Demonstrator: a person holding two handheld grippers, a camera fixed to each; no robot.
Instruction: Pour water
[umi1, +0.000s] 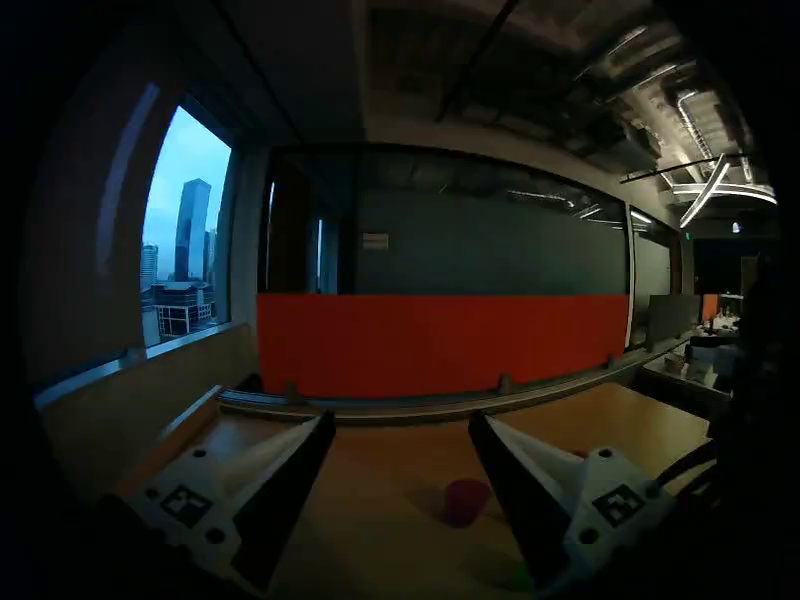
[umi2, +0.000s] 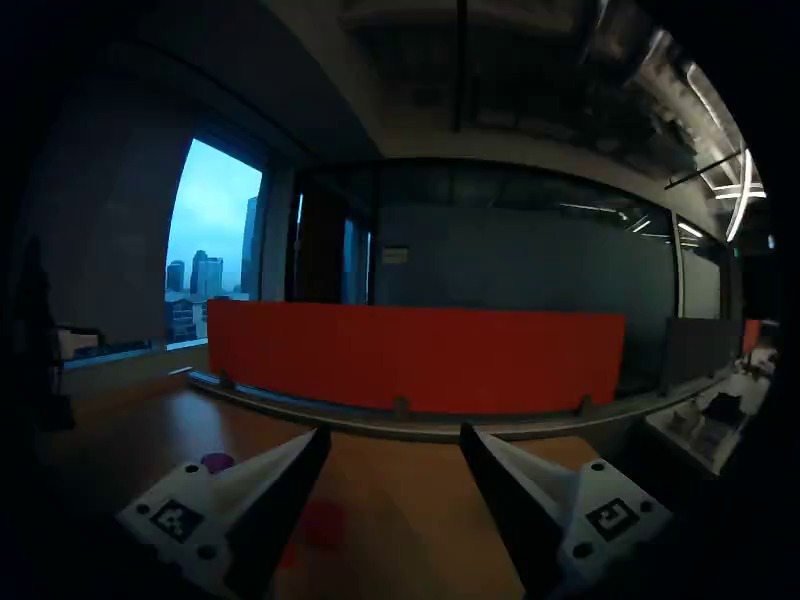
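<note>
In the left gripper view my left gripper (umi1: 400, 430) is open above a wooden desk (umi1: 400, 470), nothing between its fingers. A small dark red cup (umi1: 466, 500) stands on the desk ahead, nearer the right finger. A green object (umi1: 518, 575) peeks out at the bottom beside that finger. In the right gripper view my right gripper (umi2: 395, 440) is open and empty over the same desk (umi2: 400, 500). A red object (umi2: 322, 522) lies low between its fingers, and a small purple thing (umi2: 217, 462) sits just beyond the left finger. The room is dim.
An orange-red divider panel (umi1: 440, 345) runs along the desk's far edge, also seen as the panel (umi2: 420, 355). A window (umi1: 185, 255) is at the left. Cluttered neighbouring desks (umi1: 705, 355) stand at the right.
</note>
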